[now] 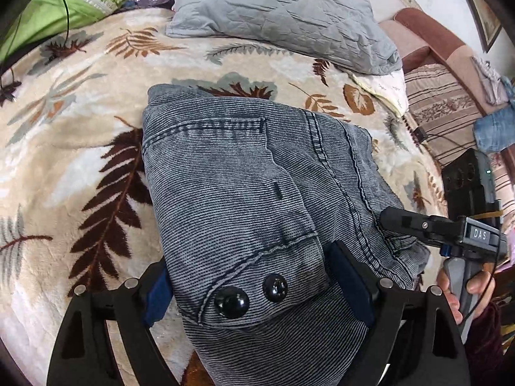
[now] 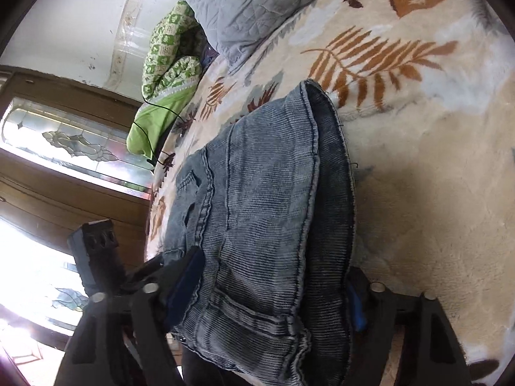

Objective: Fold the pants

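Grey-blue corduroy pants lie folded in a thick bundle on a leaf-patterned blanket. My left gripper is shut on the waistband end with its two black buttons. My right gripper reaches in from the right and pinches the bundle's right edge. In the right wrist view the pants fill the space between the right gripper's blue-padded fingers, with the folded hem edge pointing away. The left gripper shows at the lower left.
A grey quilted pillow lies at the head of the bed, a green patterned quilt at the far left. A striped sofa with clothes stands to the right. A wooden door with glass panels is beyond the bed.
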`<move>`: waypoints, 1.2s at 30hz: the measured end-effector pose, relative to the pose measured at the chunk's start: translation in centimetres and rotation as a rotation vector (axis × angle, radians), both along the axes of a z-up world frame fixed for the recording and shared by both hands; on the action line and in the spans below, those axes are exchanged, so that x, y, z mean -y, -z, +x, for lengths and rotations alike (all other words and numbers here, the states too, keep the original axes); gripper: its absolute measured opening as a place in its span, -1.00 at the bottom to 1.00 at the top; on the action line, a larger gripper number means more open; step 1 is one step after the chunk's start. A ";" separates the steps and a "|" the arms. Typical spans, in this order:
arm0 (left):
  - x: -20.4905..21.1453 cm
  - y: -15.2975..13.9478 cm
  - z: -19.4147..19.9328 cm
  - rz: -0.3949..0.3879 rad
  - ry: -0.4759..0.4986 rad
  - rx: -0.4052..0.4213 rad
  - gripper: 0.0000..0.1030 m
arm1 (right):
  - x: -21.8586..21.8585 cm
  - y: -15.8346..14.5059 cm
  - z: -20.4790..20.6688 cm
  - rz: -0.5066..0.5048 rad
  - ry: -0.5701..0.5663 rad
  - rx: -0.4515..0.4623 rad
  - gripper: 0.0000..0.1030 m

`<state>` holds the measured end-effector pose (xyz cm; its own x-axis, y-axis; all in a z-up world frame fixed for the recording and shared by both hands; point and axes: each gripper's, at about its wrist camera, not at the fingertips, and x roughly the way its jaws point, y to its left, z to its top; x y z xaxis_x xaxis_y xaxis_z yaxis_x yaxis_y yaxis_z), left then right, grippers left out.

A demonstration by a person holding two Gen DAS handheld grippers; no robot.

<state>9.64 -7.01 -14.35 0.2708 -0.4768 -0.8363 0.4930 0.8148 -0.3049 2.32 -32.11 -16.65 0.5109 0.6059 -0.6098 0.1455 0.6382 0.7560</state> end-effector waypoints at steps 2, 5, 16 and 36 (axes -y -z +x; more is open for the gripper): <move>0.4 -0.2 -0.3 0.029 -0.004 0.019 0.68 | -0.3 -0.2 -0.1 -0.031 0.002 0.005 0.29; 0.7 -0.7 -0.6 0.059 -0.018 0.033 0.58 | -0.3 -0.2 -0.2 -0.045 0.005 0.004 0.20; 1.7 -2.3 -2.2 0.150 -0.024 0.132 0.19 | -1.5 -1.6 -1.0 -0.140 0.004 0.062 0.02; -1.4 -0.3 0.1 0.013 -0.069 0.011 0.61 | -0.5 -1.2 -1.0 -0.131 0.017 0.020 0.27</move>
<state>9.77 -5.61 -14.00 0.3123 -0.4456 -0.8390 0.4389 0.8509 -0.2886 1.32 -31.61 -15.49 0.5335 0.5126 -0.6728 0.1427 0.7294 0.6690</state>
